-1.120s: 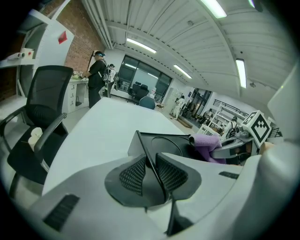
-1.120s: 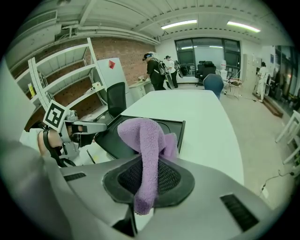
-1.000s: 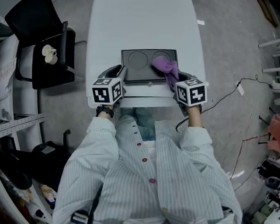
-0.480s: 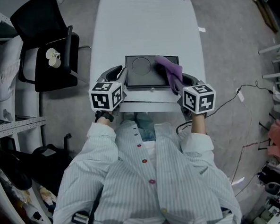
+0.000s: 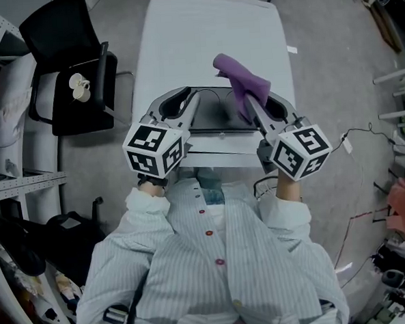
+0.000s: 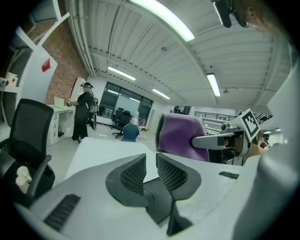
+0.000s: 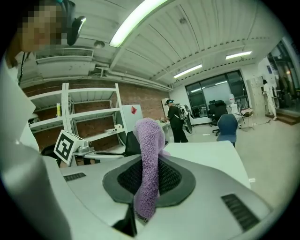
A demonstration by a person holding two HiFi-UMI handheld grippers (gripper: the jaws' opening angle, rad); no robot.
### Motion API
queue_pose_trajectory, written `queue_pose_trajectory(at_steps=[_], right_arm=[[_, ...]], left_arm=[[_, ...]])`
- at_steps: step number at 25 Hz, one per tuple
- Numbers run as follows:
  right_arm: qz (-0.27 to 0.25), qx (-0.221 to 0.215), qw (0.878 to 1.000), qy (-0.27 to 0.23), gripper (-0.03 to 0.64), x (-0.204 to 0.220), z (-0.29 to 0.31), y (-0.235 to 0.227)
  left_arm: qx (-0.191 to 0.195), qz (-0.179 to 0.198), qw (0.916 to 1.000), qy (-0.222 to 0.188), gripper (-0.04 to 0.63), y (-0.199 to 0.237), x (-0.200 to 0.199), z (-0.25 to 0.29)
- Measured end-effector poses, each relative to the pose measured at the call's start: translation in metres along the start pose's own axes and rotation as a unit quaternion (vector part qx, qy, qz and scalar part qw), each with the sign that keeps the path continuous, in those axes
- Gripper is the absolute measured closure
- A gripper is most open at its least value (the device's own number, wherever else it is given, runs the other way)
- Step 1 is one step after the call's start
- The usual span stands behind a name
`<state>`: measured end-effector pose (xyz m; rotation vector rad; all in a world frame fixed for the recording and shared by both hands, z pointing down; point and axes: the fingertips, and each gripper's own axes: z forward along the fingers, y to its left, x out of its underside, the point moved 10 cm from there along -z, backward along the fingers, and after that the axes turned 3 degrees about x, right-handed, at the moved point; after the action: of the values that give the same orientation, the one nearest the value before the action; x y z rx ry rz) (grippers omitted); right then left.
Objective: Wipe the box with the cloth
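My right gripper (image 5: 248, 102) is shut on a purple cloth (image 5: 241, 84) and holds it up in the air above the table. From the right gripper view the cloth (image 7: 149, 140) hangs pinched between the two dark pads of that gripper (image 7: 147, 177). The dark flat box (image 5: 213, 117) lies near the front edge of the white table (image 5: 208, 34), largely hidden behind both raised grippers. The left gripper (image 5: 187, 99) is also raised, left of the cloth. Its pads (image 6: 133, 174) stand a thin slit apart with nothing between them, and the left gripper (image 6: 151, 166) points toward the cloth (image 6: 180, 136).
A black office chair (image 5: 67, 70) with a small white object (image 5: 79, 85) on its seat stands left of the table. Shelving lines the far left. Cables (image 5: 338, 137) trail on the floor at the right. A person (image 6: 84, 110) stands far off in the room.
Both grippers have risen from the box toward the head camera. The cloth came up off the box's right side in the right gripper.
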<state>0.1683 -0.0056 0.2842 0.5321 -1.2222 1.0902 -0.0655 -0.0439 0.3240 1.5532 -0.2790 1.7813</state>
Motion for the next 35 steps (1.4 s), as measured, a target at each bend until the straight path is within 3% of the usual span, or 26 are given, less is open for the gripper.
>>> queue_pose_trajectory(at_steps=[10, 35], right_arm=[[-0.037, -0.026, 0.999, -0.01, 0.572, -0.016, -0.002, 0.016], [-0.047, -0.016, 0.999, -0.005, 0.574, -0.015, -0.001, 0.016]], left_arm=[[0.058, 0.022, 0.996, -0.064, 0.583, -0.026, -0.036, -0.011], [0.068, 0.029, 0.9967, -0.035, 0.588, -0.023, -0.027, -0.011]])
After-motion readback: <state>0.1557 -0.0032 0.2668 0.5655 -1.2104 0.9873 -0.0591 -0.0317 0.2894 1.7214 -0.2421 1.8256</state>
